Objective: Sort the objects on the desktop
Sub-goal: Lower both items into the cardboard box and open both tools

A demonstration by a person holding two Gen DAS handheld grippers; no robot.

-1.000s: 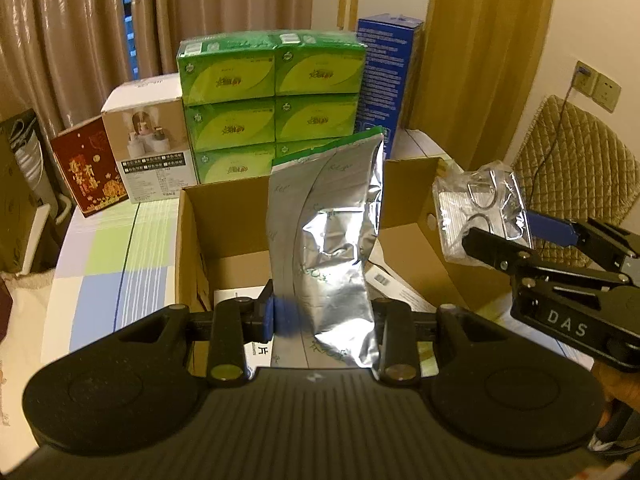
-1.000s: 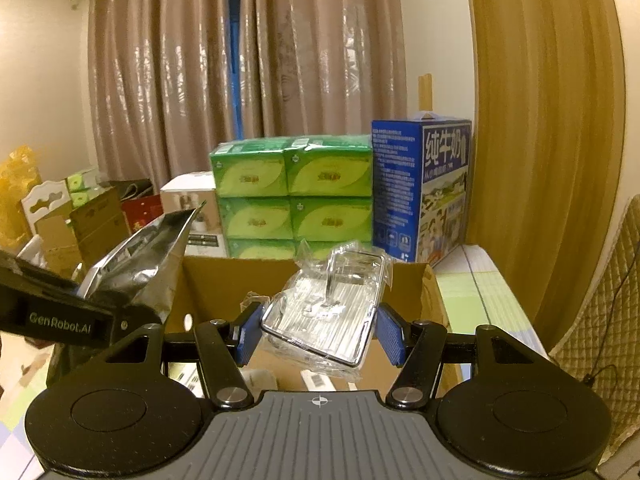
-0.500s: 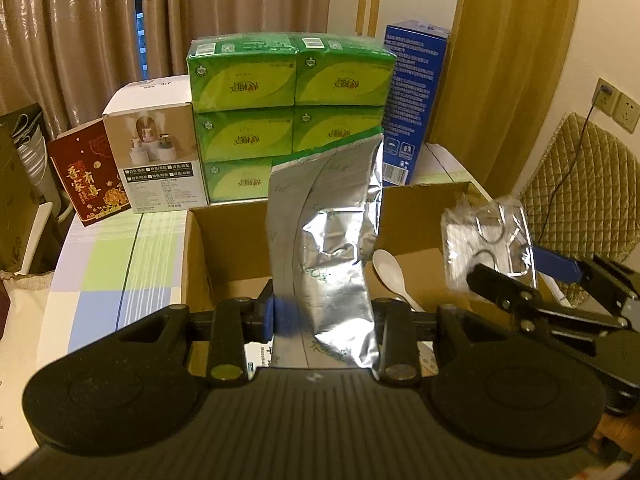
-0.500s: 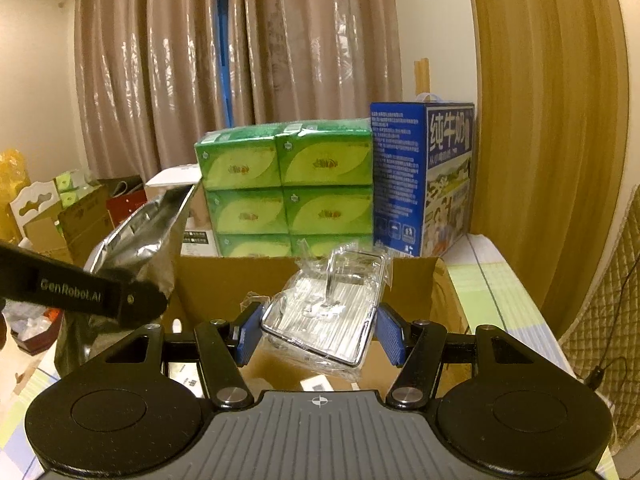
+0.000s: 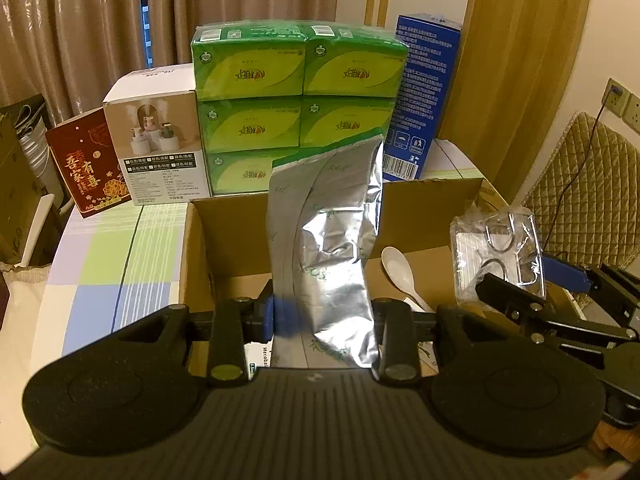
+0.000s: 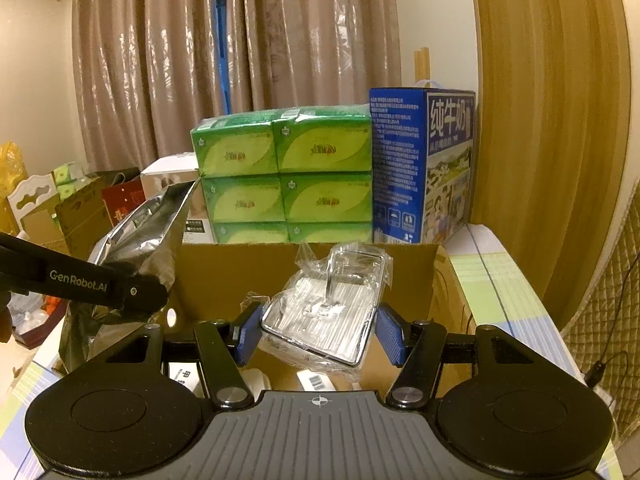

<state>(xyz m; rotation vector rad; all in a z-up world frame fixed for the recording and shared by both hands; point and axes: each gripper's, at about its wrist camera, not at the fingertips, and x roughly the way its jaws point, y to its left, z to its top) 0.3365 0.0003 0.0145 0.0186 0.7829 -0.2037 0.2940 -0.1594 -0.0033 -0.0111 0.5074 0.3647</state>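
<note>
Both grippers have risen and eased back over the cardboard box (image 5: 200, 248) since a second ago, baring a white spoon (image 5: 398, 274) inside. Left gripper (image 5: 324, 320) clamps the foil pouch (image 5: 328, 248) upright, right gripper (image 6: 318, 334) clamps the clear-wrapped metal rack (image 6: 332, 308); lower each well inside the walls before letting go. Box floor is mostly hidden, so free space is unclear.

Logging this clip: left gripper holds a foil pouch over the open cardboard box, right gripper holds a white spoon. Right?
Not quite. The right gripper holds a clear plastic packet, as the right wrist view shows. The spoon lies in the box. The left gripper does hold the pouch.
</note>
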